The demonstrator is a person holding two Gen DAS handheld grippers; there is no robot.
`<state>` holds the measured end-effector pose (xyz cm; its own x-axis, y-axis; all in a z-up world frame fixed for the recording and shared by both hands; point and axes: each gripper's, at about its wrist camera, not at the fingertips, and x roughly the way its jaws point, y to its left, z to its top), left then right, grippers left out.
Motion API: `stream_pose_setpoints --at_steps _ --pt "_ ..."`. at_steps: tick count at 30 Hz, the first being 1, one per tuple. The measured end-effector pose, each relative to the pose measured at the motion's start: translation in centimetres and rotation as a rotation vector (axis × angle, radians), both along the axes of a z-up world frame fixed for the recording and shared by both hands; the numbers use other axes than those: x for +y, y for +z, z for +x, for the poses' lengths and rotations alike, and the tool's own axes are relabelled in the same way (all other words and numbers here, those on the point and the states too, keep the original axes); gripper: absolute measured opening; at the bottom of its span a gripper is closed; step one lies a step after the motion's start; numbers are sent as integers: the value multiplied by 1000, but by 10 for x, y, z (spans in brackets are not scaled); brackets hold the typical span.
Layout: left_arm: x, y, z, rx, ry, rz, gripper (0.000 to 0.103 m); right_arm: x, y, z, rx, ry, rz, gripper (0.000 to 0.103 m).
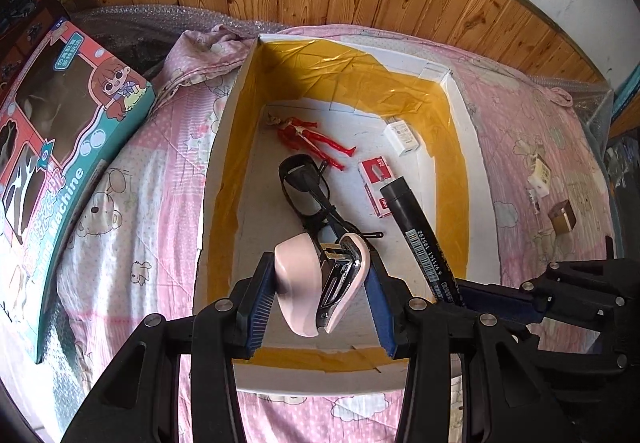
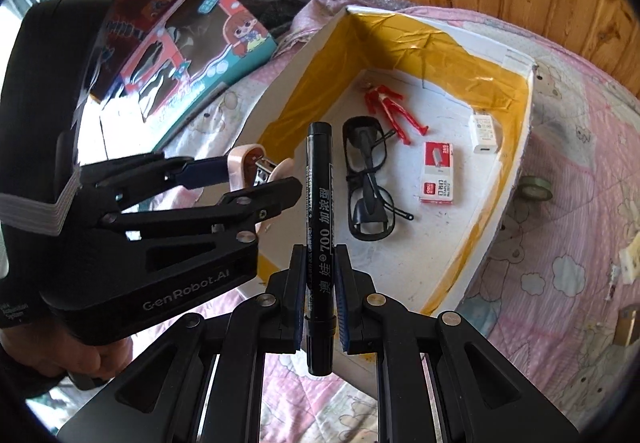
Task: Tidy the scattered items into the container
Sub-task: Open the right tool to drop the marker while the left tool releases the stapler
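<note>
1. Now the left gripper has its 2 blue-padded fingers closed on a pink stapler, held over the near end of the white cardboard box, just above its floor.
2. The right gripper has its fingers pressed on both sides of a black marker, which stands upright between them; the barrel shows "700" with Chinese characters, and in the left wrist view a barcode is seen on it.
3. The box stands on a pink quilt with bear and cloud prints; its inner walls are lined with yellow tape.
4. Inside the box lie black glasses, a red doll figure, a red and white staple box reading "STAPLES", and a small white box near the far right corner.
5. Outside the box, on the quilt at its right, I see a roll of green tape, a small brown box and a small cream item which I cannot identify.
6. At the left lies a toy box with a cartoon girl and the word "Machine".
7. The housing of the left gripper shows "GenRobot.AI".
</note>
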<state>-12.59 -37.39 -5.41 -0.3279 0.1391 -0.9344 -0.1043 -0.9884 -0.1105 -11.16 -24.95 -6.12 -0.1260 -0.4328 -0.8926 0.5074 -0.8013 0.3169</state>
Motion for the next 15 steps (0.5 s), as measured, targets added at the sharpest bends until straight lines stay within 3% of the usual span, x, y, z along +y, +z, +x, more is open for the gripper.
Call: stream_pose_setpoints --at_steps 8,15 --pt "-3 -27 -8 -75 -19 -27 45 -13 -20 4 -19 141 63 14" --pt "-5 -40 -11 -108 -17 -42 45 -15 -25 4 -23 170 83 14"
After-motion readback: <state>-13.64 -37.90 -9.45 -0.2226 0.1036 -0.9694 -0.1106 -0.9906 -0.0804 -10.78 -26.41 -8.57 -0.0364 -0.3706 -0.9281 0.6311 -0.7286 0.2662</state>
